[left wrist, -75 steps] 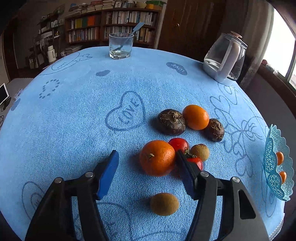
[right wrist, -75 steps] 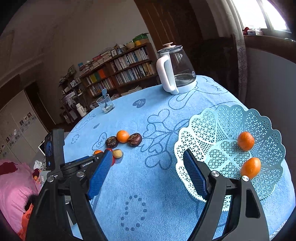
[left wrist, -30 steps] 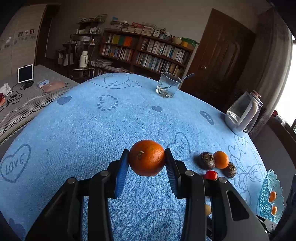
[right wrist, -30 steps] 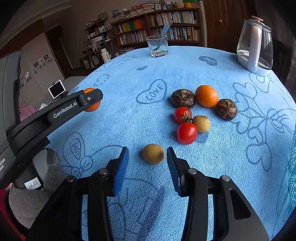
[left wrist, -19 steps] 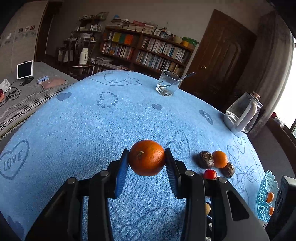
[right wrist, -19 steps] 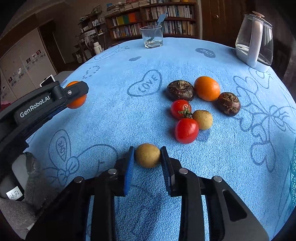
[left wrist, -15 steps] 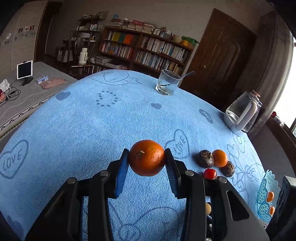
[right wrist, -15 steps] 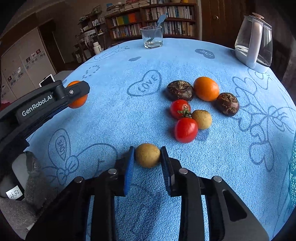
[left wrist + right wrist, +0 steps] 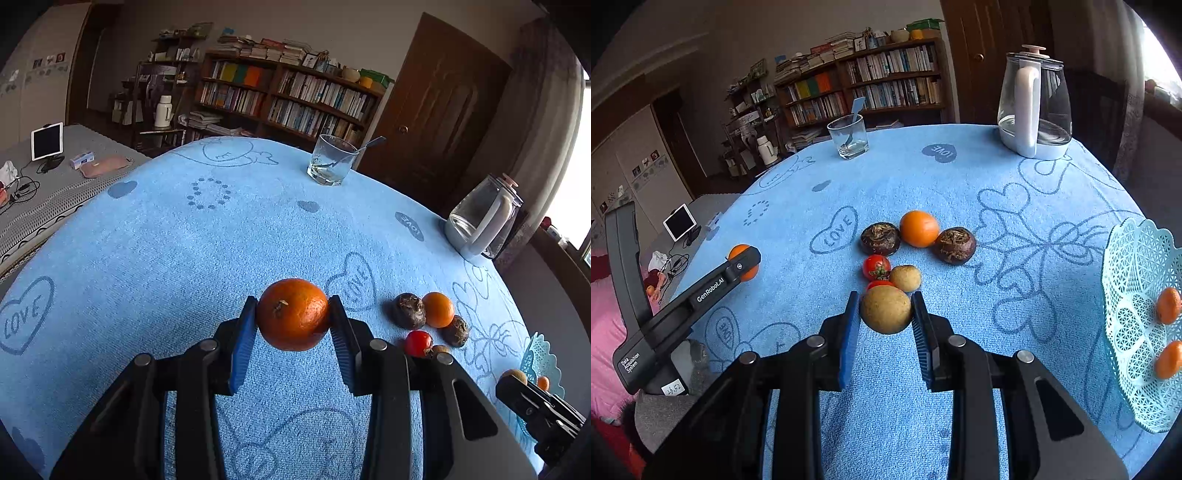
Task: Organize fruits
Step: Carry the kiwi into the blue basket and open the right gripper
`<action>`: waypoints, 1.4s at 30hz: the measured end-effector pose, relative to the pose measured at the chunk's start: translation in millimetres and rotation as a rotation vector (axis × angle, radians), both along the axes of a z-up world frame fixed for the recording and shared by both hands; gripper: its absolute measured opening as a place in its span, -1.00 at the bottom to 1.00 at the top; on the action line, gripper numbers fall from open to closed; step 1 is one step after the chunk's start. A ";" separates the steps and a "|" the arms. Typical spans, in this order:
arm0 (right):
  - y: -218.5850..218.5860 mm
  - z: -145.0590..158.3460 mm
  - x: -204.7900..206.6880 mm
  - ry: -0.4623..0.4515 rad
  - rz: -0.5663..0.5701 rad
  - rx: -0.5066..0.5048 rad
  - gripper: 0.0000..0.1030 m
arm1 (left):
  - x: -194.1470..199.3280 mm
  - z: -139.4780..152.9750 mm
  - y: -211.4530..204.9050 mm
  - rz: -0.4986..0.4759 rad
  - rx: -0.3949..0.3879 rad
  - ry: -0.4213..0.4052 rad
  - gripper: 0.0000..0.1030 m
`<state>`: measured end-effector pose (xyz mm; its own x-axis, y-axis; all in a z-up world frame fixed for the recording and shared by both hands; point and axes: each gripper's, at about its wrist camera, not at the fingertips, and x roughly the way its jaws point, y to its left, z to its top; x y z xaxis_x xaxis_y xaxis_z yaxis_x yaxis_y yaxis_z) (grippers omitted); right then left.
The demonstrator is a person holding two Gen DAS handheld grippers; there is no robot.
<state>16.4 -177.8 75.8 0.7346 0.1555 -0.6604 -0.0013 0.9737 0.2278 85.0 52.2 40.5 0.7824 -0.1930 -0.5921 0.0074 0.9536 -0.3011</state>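
My left gripper [image 9: 292, 321] is shut on an orange mandarin [image 9: 292, 314] and holds it above the blue cloth. My right gripper [image 9: 885, 317] is shut on a tan round fruit [image 9: 885, 309], lifted off the cloth. On the table lie another mandarin [image 9: 919, 228], two dark brown fruits [image 9: 880, 238] [image 9: 955, 245], two red tomatoes [image 9: 876, 267], one partly hidden behind the held fruit, and a small tan fruit [image 9: 905, 277]. A pale blue lattice basket [image 9: 1137, 332] at the right edge holds two mandarins [image 9: 1168, 305]. The left gripper also shows in the right wrist view [image 9: 742, 264].
A glass with a spoon [image 9: 848, 136] and a glass kettle [image 9: 1034, 107] stand at the far side of the round table [image 9: 1052, 206]. Bookshelves [image 9: 864, 77] and a door are behind. A bed with a tablet [image 9: 679, 222] lies left of the table.
The left gripper closed on the mandarin and lifted it away to the left. The right gripper swung from the basket to the tan fruit, closed on it and raised it.
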 end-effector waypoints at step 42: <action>-164.1 -14.7 -93.2 0.012 -0.440 0.045 -0.10 | -16.2 0.7 -22.8 -0.031 0.064 -0.025 -0.24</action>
<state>-76.8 -341.9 61.1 0.7295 -0.1415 -0.6692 0.4142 0.8699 0.2676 68.8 29.4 41.3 0.7915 -0.1798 -0.5841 0.0438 0.9700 -0.2393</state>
